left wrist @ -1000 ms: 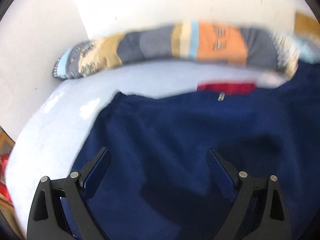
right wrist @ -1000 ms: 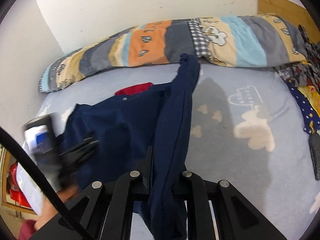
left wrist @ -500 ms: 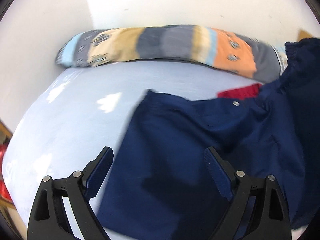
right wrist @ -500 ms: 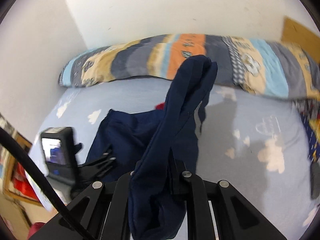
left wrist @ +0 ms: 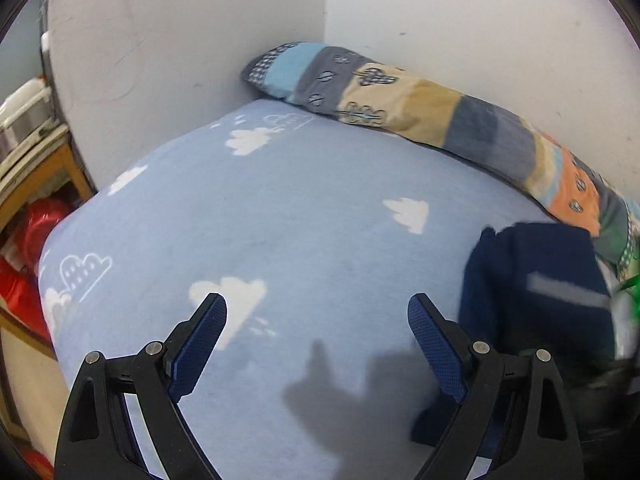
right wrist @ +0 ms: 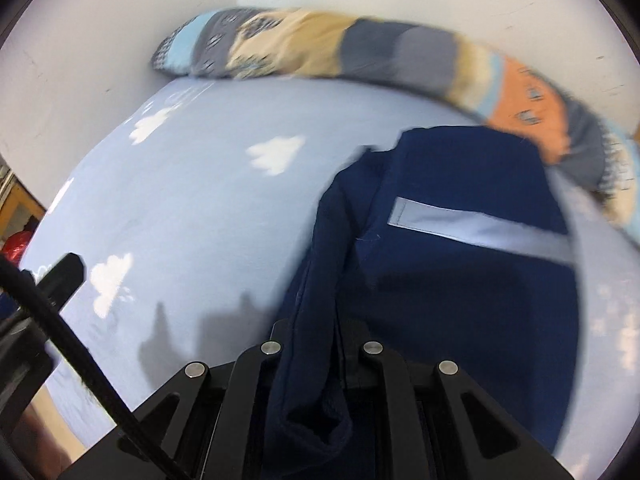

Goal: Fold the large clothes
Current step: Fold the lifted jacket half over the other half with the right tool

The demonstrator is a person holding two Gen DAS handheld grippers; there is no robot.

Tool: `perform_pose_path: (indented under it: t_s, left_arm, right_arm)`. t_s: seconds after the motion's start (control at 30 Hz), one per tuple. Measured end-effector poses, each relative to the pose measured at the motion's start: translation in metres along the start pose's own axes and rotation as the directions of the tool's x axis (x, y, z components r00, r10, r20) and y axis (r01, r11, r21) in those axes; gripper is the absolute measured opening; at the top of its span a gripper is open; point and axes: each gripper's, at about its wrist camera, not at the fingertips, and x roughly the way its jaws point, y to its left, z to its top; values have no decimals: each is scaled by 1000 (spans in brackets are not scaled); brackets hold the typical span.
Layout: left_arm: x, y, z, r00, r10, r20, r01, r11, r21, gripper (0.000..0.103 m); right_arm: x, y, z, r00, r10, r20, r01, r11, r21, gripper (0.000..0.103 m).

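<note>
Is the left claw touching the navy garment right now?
Apart. The left wrist view shows the left claw open over bare blue sheet, with the navy garment lying off to its right.

The navy garment [right wrist: 460, 280] now lies folded rightward — left tool [left wrist: 318, 316] has swung over bare sheet [left wrist: 280, 240].

I see a light blue bedsheet [left wrist: 304, 232] printed with white clouds, my landmark here. Along its far edge, against the white wall [left wrist: 460, 12], lies a long patchwork quilt roll [left wrist: 420, 104] in blue, grey, tan and orange. Off the sheet's left edge stands a wooden shelf [left wrist: 60, 160], with something red [left wrist: 24, 248] bundled under it.
</note>
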Motion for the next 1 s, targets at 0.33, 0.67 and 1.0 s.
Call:
perform_pose_path:
  t_s: [0.33,0.67,1.0]
  left_arm:
    - [-3,2,13,999,-44,26,45,999,-6,91]
    - [-20,-51,3,974,-224,20,224,974,24,91]
    - [11,-178,-70,936,-300,-185,330,930,161,91]
  right_arm:
    - [48,20,-11,997,77,-26,-78,997,-26,39]
    - [-98,-91,20,930,258,260,-277,960,41,58]
    - [-36,-184,63,991,7,133,-20,995,96,49]
